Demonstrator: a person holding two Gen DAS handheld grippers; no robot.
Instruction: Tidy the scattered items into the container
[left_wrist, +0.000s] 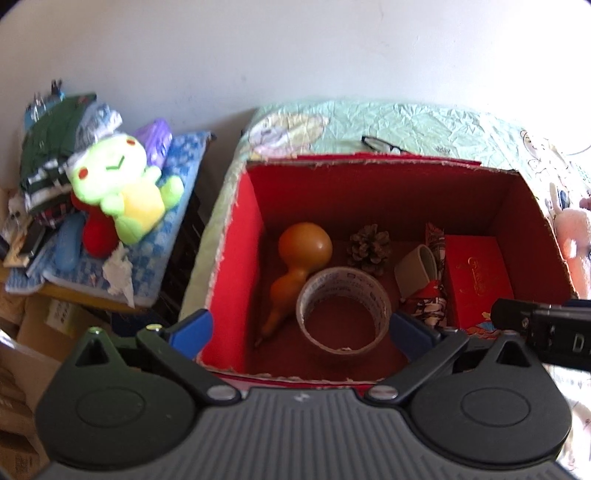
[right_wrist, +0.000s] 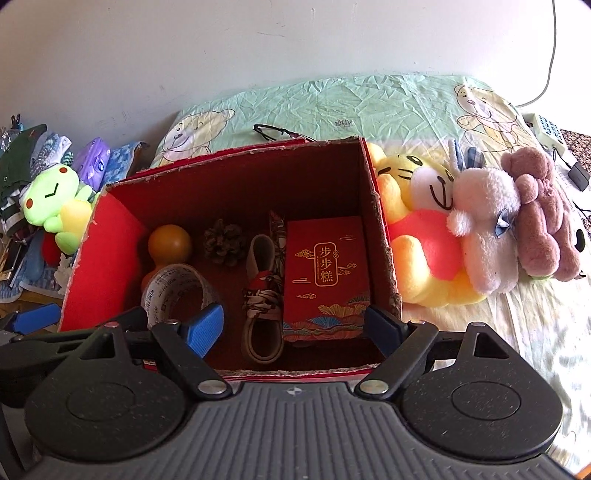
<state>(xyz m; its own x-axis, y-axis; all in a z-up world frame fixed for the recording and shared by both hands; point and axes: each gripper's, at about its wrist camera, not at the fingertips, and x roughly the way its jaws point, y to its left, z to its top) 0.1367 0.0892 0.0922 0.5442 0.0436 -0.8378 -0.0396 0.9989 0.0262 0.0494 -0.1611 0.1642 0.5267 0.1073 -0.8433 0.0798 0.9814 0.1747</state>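
Tape roll (left_wrist: 343, 308) in box (left_wrist: 236, 236) (left side), gourd (left_wrist: 299, 254) beside it.

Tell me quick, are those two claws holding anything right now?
Left gripper: open, holding nothing, above the tape roll in the box.
Right gripper: open, holding nothing, above the red packet.

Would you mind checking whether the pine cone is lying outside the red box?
No, the pine cone sits on the floor of the red box, between the gourd and the strap.
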